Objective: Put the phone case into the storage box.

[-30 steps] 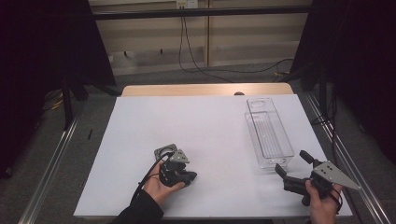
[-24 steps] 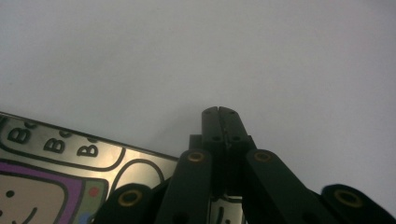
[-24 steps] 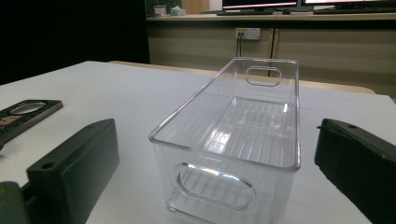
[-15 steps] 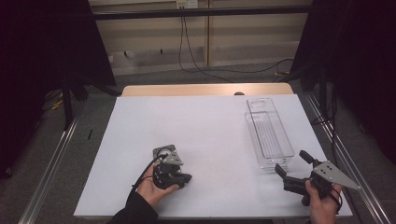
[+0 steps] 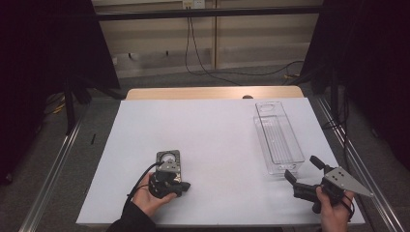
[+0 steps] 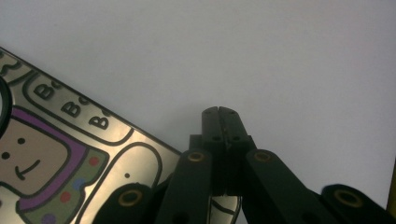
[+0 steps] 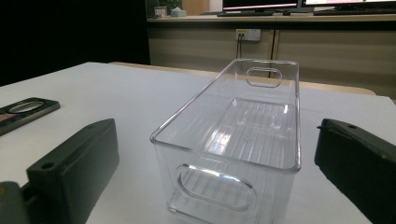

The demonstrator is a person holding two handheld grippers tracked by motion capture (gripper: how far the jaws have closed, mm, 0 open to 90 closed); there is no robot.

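Note:
A flat metal tin (image 5: 168,157) with a cartoon figure printed on its lid lies on the white table (image 5: 217,130), left of centre near the front. My left gripper (image 5: 170,181) is held just in front of it, pointing down at the table. In the left gripper view the left gripper (image 6: 219,112) is shut with nothing between its jaws, and the tin (image 6: 70,154) runs under them from the left. My right gripper (image 5: 303,169) is open at the front right. It faces the near end of a clear plastic bin (image 7: 233,140), which is empty.
The clear bin (image 5: 275,137) lies lengthwise along the table's right side, with cut-out handles at both ends. A wooden strip (image 5: 212,93) borders the table's far edge. Metal rails (image 5: 53,169) run along both sides, and cables trail on the floor behind.
My left gripper has shifted slightly to the left and turned, staying over the tin's near edge. The right gripper and the bin have not moved.

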